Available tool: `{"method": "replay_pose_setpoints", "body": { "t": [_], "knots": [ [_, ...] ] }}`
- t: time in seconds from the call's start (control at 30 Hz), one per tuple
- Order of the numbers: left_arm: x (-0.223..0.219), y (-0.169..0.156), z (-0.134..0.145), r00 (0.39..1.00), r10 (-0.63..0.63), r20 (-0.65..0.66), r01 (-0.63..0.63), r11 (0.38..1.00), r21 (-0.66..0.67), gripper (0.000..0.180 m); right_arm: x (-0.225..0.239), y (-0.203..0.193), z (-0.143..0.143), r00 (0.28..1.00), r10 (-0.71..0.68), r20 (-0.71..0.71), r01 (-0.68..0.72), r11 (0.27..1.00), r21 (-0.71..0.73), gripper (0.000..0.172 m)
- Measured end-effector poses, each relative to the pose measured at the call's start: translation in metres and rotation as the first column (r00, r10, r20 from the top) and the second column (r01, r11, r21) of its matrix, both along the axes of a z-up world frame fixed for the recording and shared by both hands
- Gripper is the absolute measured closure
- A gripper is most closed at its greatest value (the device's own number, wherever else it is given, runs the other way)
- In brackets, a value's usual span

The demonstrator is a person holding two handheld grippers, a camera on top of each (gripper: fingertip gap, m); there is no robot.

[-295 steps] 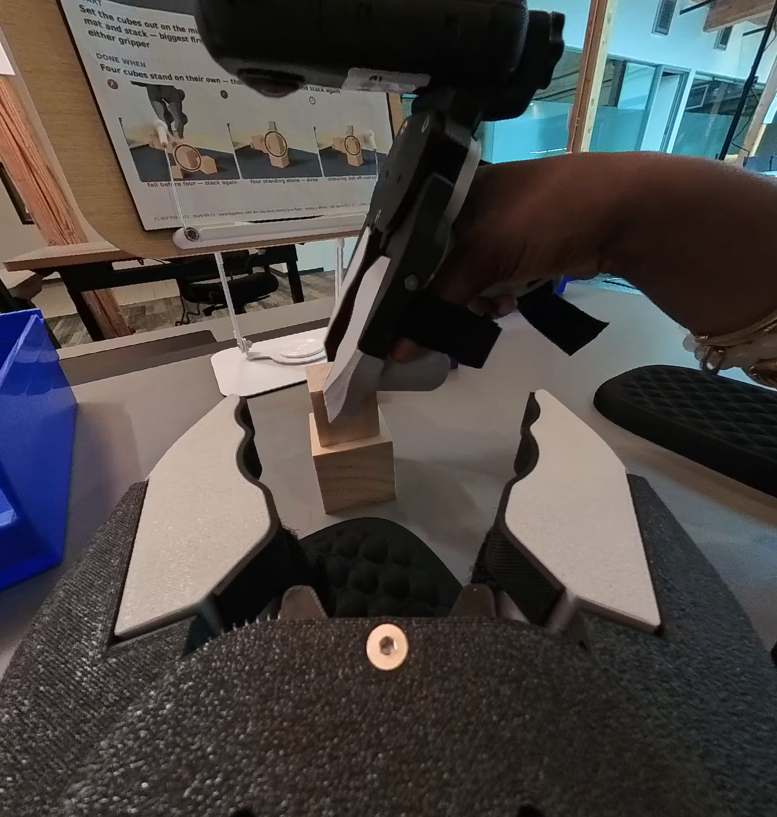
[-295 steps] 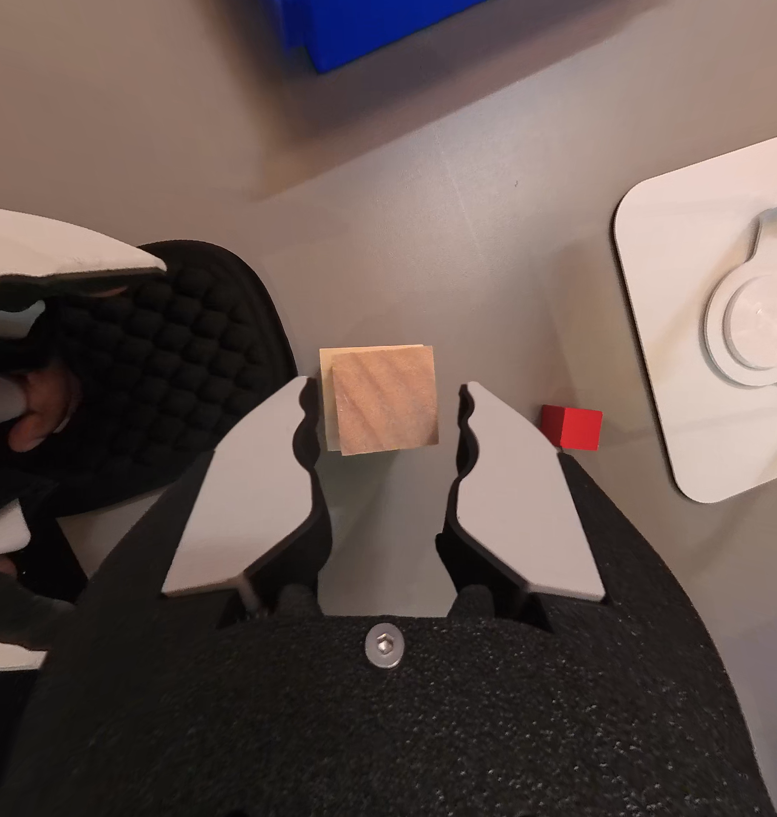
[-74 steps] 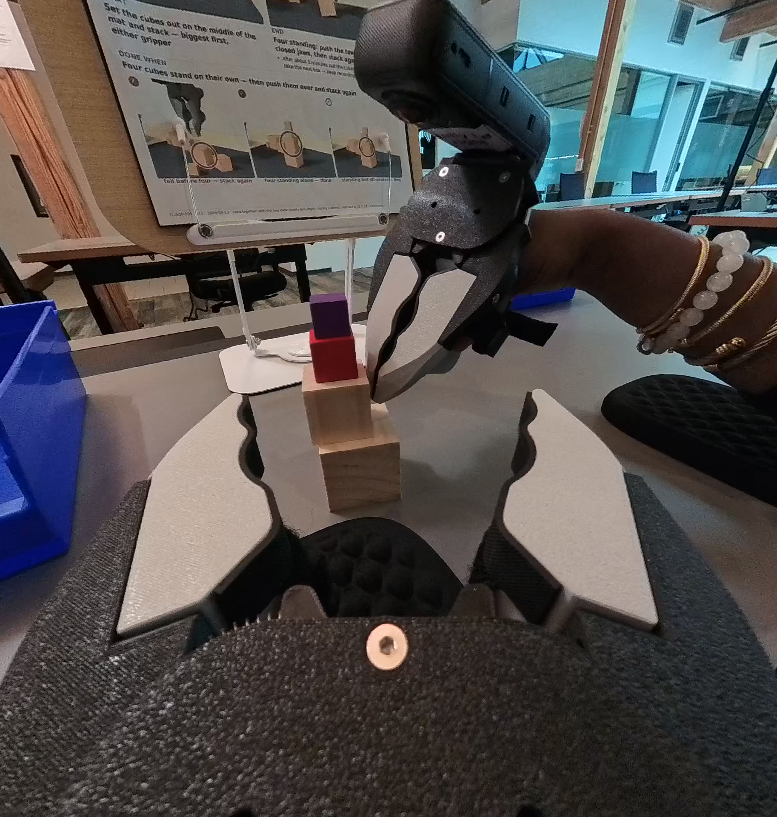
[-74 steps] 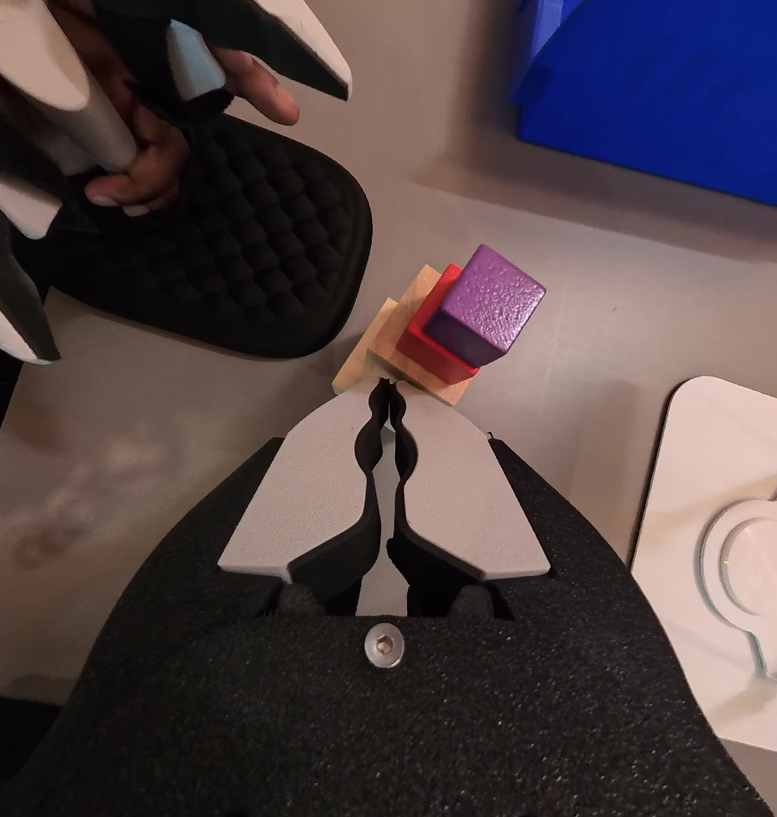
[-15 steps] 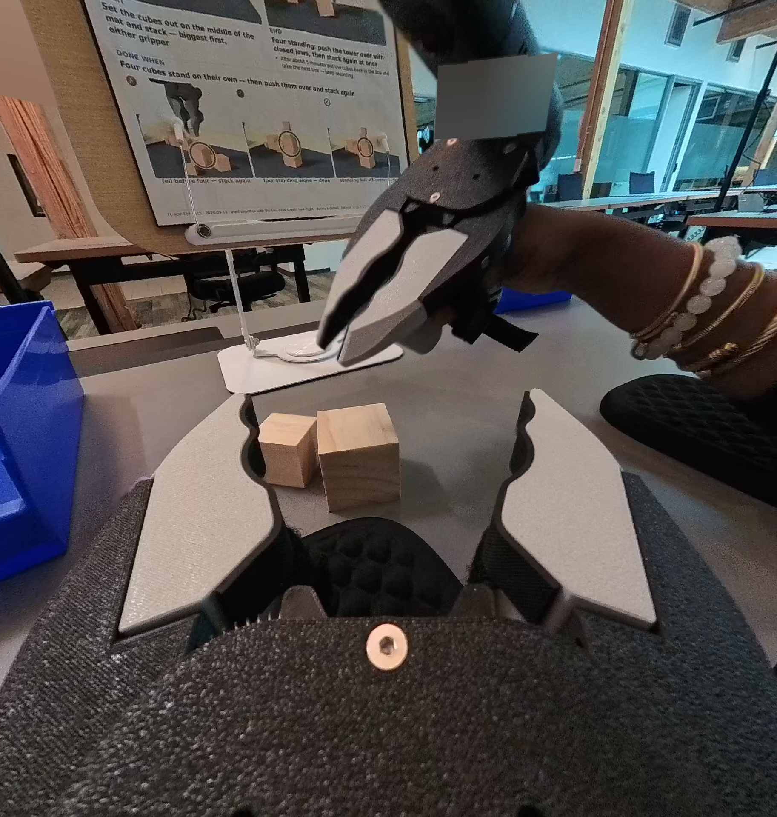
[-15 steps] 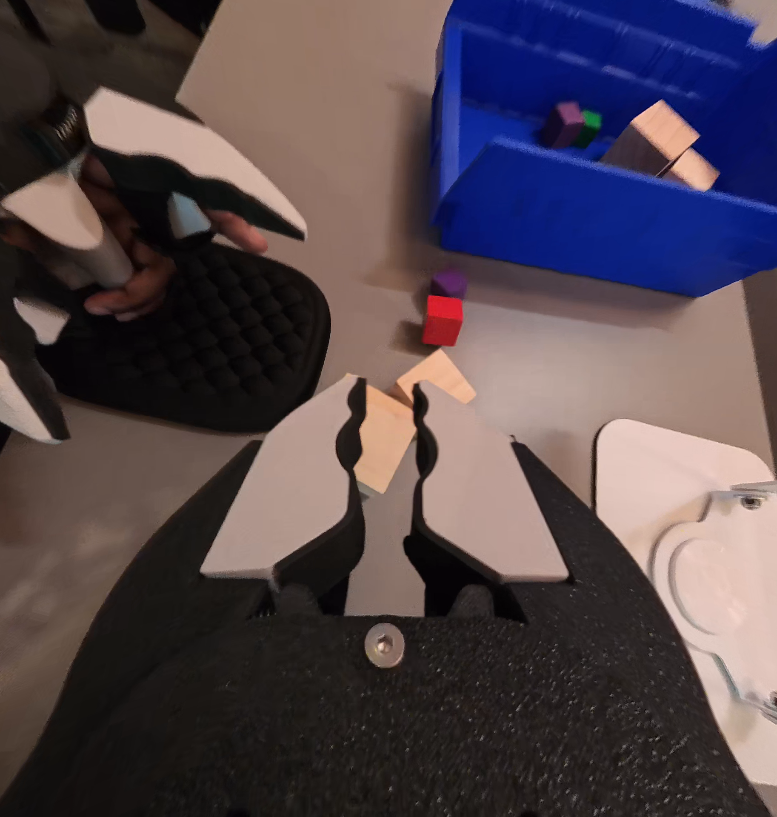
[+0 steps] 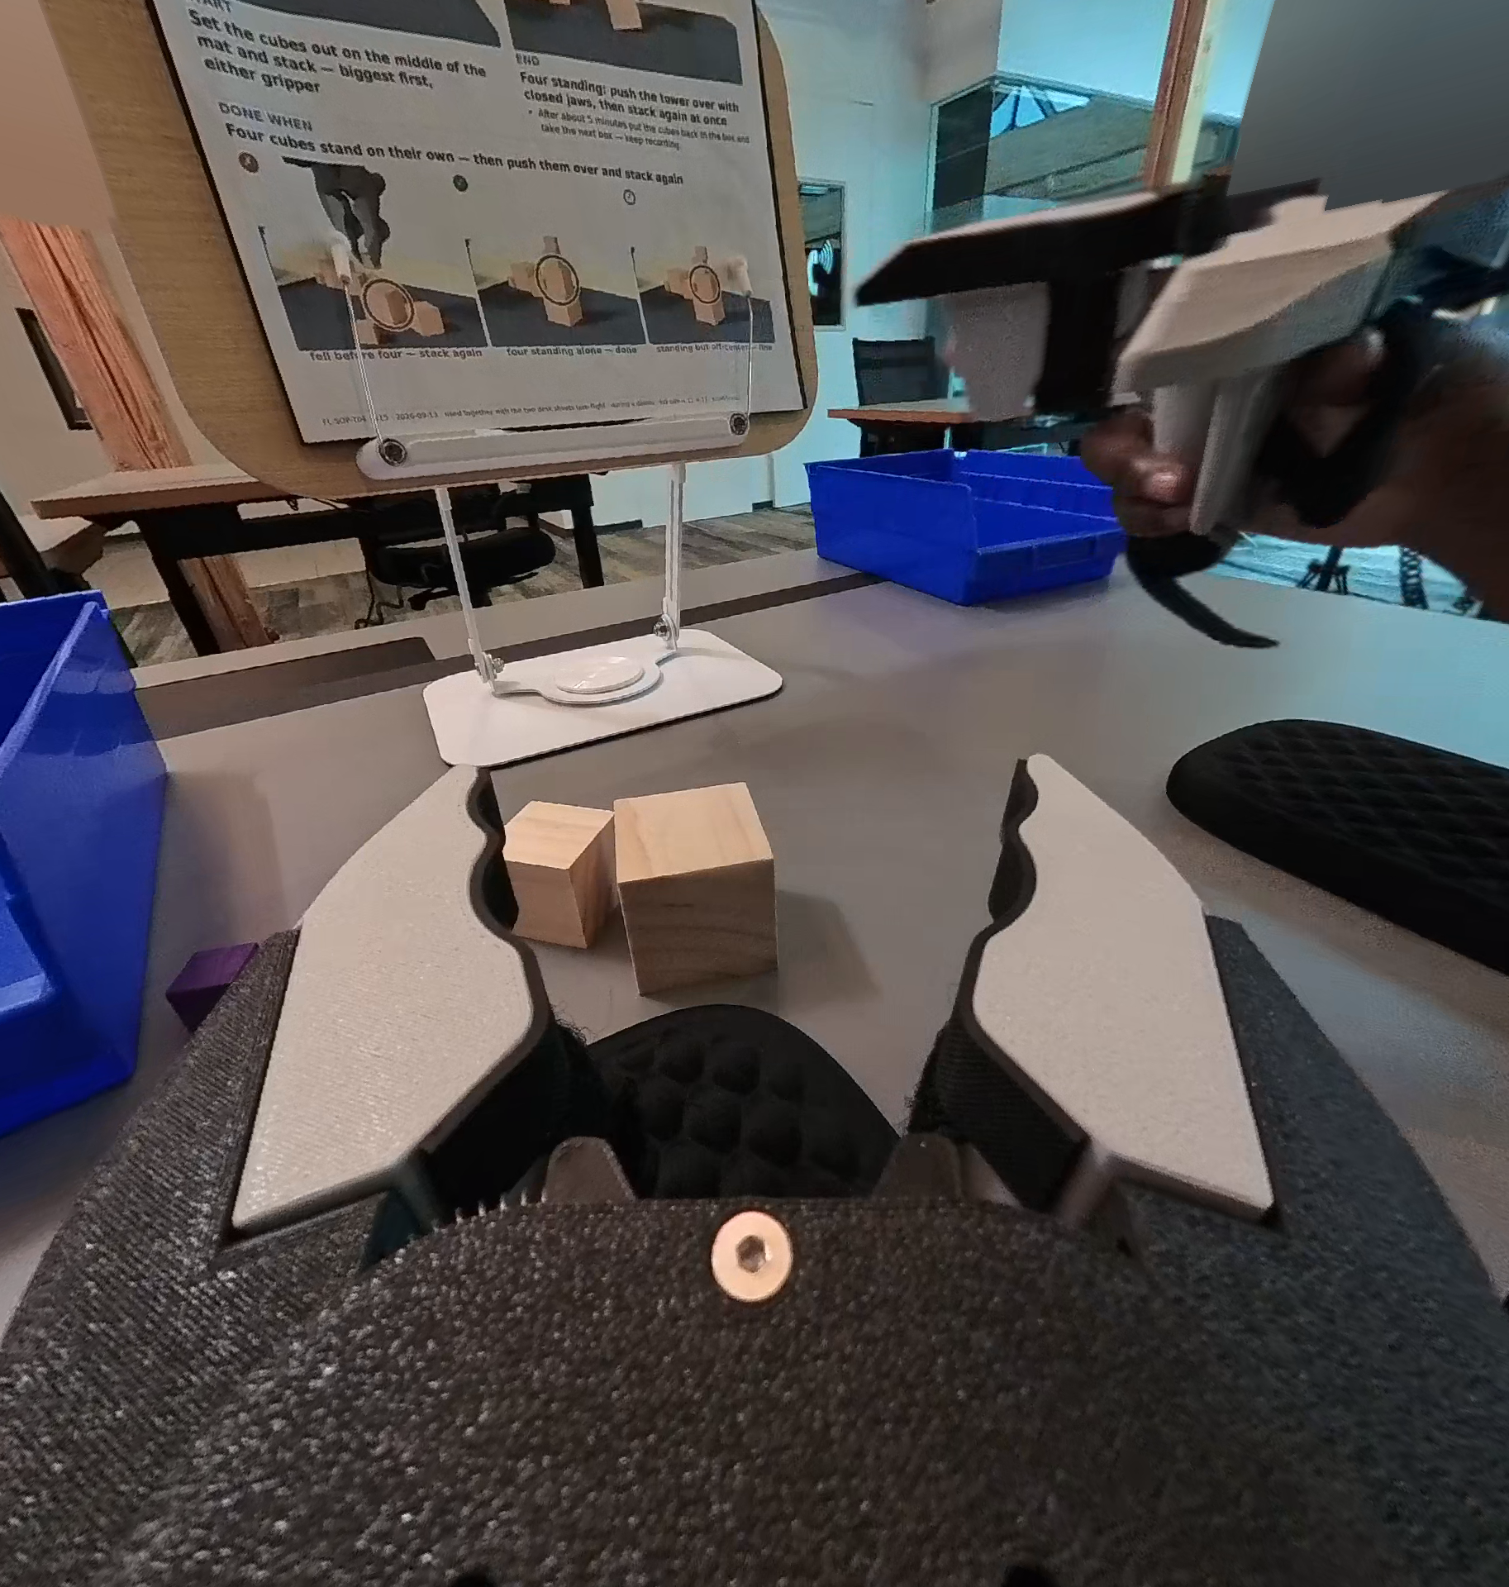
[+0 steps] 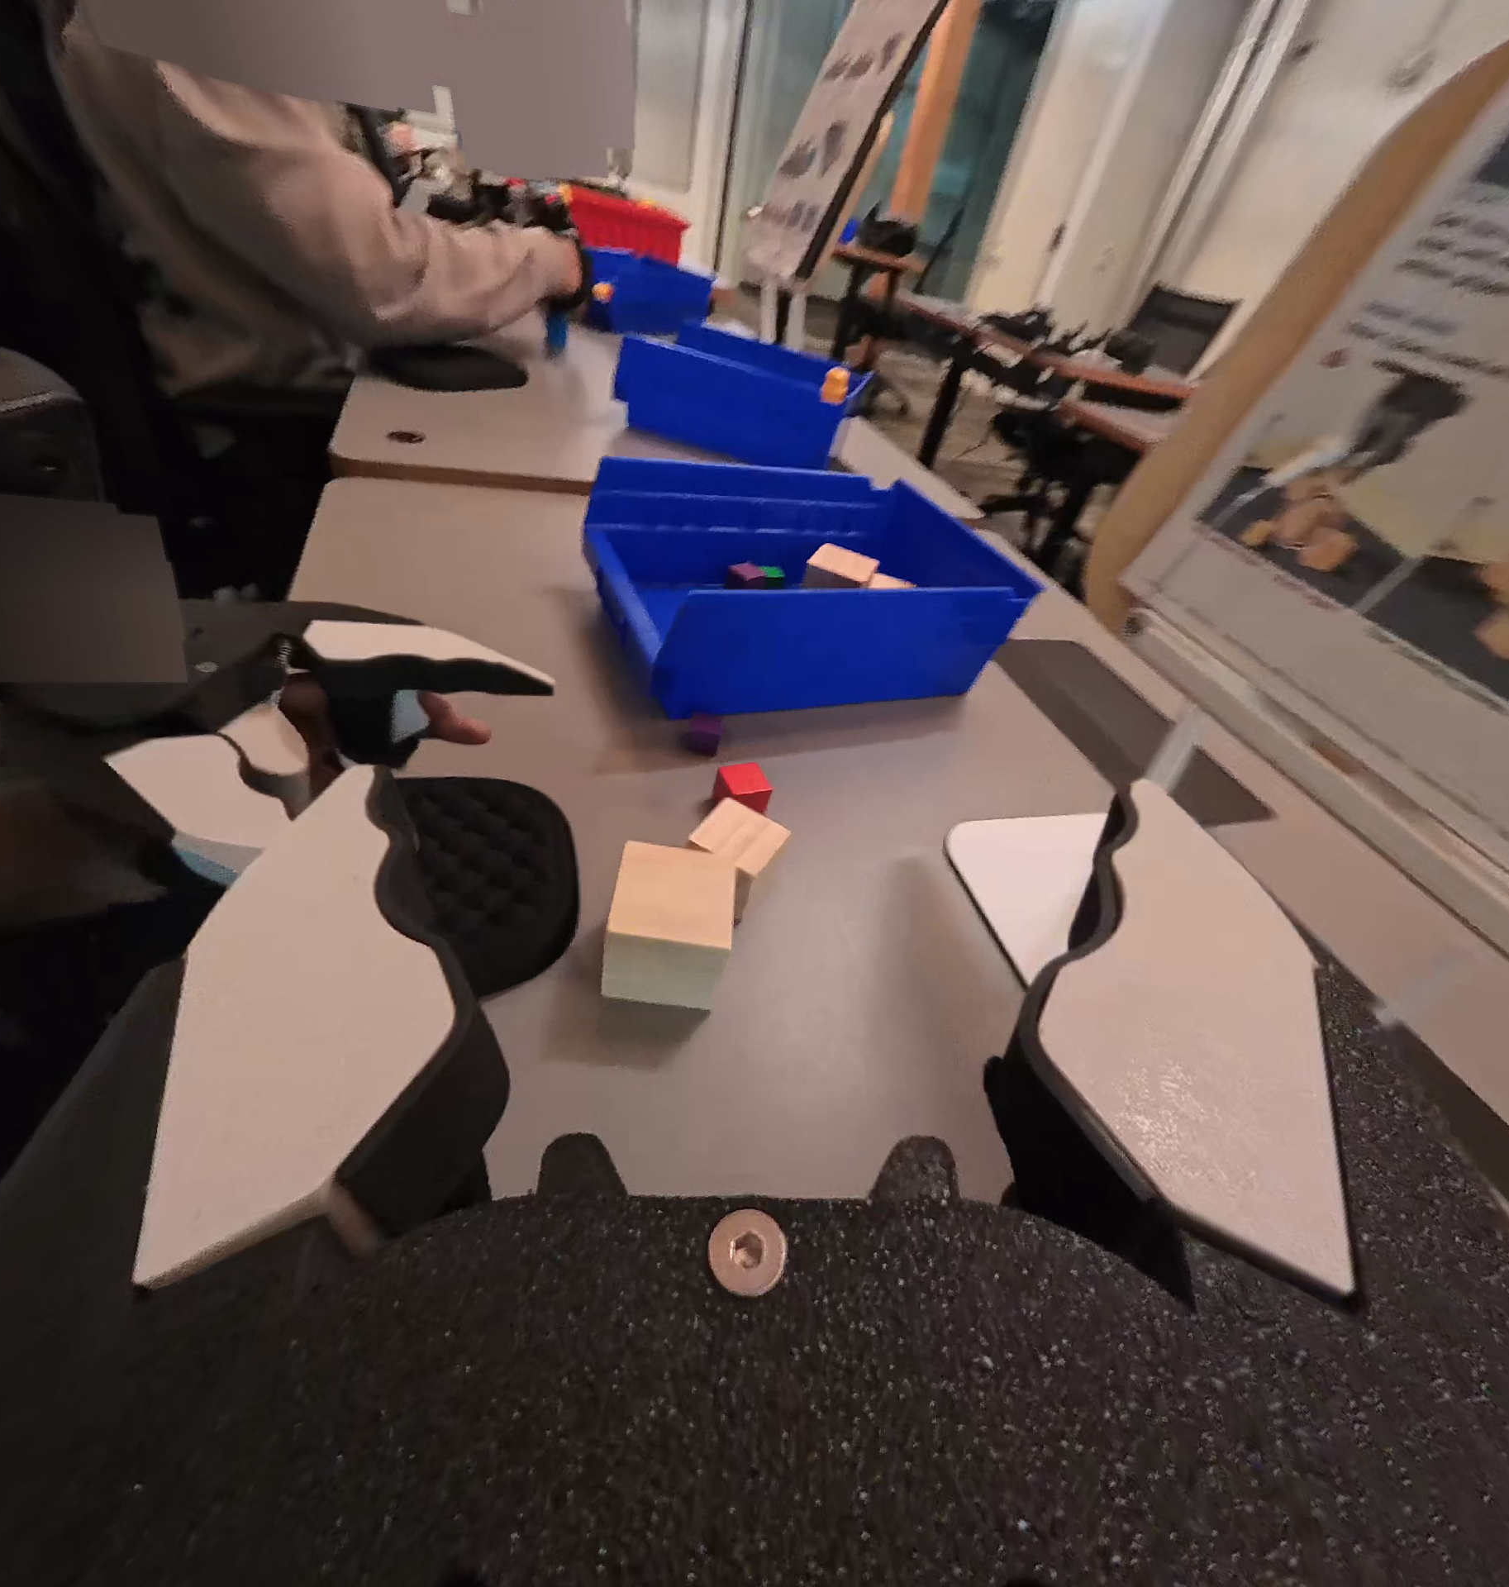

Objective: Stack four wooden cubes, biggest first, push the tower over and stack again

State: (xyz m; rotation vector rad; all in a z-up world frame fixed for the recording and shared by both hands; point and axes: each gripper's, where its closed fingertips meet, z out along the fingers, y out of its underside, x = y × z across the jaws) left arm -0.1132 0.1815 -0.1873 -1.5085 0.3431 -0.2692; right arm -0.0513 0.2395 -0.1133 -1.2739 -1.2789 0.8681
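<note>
Lying loose on the tabletop [image 8: 820,1073], two wooden cubes [image 7: 691,884] touch; both hand-held grippers, left [image 7: 751,867] and right [image 8: 751,867], spread empty, clear of them.

Bare worktop [image 7: 906,756] right of the two wooden cubes [image 7: 691,884]. Blocked left by blue bin [image 7: 56,816], far by white stand base [image 7: 605,704], right by black pad [image 7: 1378,824].

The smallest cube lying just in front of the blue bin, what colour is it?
Purple, clearest in the right wrist view.
</note>
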Motion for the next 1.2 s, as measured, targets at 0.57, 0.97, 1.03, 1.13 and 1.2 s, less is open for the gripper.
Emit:
{"method": "replay_pose_setpoints", "body": {
  "t": [0.57, 0.97, 1.03, 1.13, 1.2],
  "knots": [
    [0.004, 0.0, -0.003, 0.999, 0.004, -0.052, -0.004, 1.0, -0.003, 0.071, 0.126, -0.023, -0.069, 0.96, -0.275, -0.056, 0.27, 0.959, -0.08, 0.035],
    [-0.002, 0.009, 0.001, 0.982, -0.11, -0.153, 0.081, 0.979, -0.185, 0.084, 0.133, -0.026, -0.085, 0.948, -0.3, -0.105, 0.3, 0.954, -0.022, 0.046],
    [-0.007, 0.017, 0.002, 0.969, -0.146, -0.201, 0.079, 0.948, -0.307, 0.091, 0.131, -0.026, -0.087, 0.95, -0.301, -0.088, 0.301, 0.954, -0.007, 0.046],
    [-0.006, 0.023, -0.016, 0.933, -0.257, -0.254, 0.062, 0.805, -0.589, 0.112, 0.131, -0.025, -0.088, 0.949, -0.305, -0.082, 0.305, 0.952, -0.008, 0.048],
    [-0.003, 0.028, -0.034, 0.904, -0.318, -0.286, 0.017, 0.695, -0.719, 0.111, 0.133, -0.024, -0.086, 0.946, -0.309, -0.099, 0.307, 0.951, -0.028, 0.05]
  ]
}}
